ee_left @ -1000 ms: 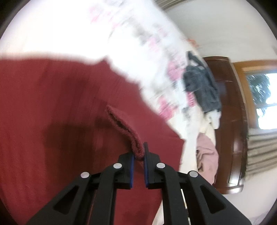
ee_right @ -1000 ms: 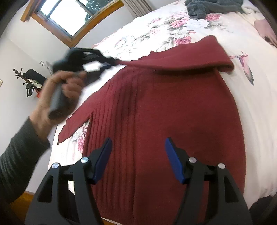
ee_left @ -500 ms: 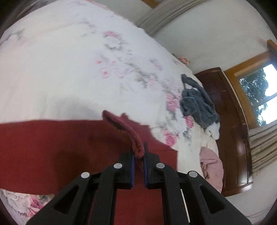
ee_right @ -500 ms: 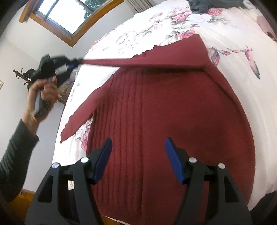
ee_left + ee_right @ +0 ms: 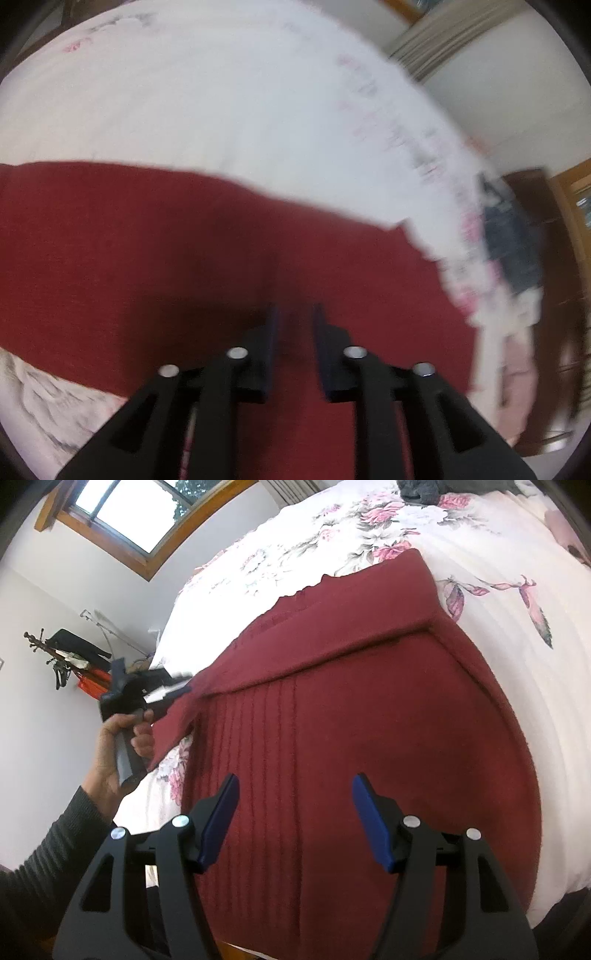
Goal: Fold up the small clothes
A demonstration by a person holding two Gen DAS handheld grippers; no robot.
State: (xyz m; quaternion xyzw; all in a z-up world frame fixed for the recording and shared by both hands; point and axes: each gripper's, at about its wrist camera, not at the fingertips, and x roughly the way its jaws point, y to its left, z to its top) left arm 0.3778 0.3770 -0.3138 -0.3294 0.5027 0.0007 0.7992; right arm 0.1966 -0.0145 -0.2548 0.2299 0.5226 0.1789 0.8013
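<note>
The left claw [image 5: 294,314] hangs just above the dark red ribbed knitted sweater [image 5: 351,738], its fingers a narrow gap apart with nothing clearly between them; that view is blurred. In the right wrist view the left claw [image 5: 184,690], gripped by a hand [image 5: 118,746] in a grey sleeve [image 5: 44,856], sits at the sweater's left edge, beside a sleeve that is folded across the body. The right claw [image 5: 293,805] hovers wide apart over the sweater's lower part. The sweater lies flat at the near edge of the white bed with pink flower print [image 5: 498,546]. A dark grey garment [image 5: 417,489] lies at the far edge.
</note>
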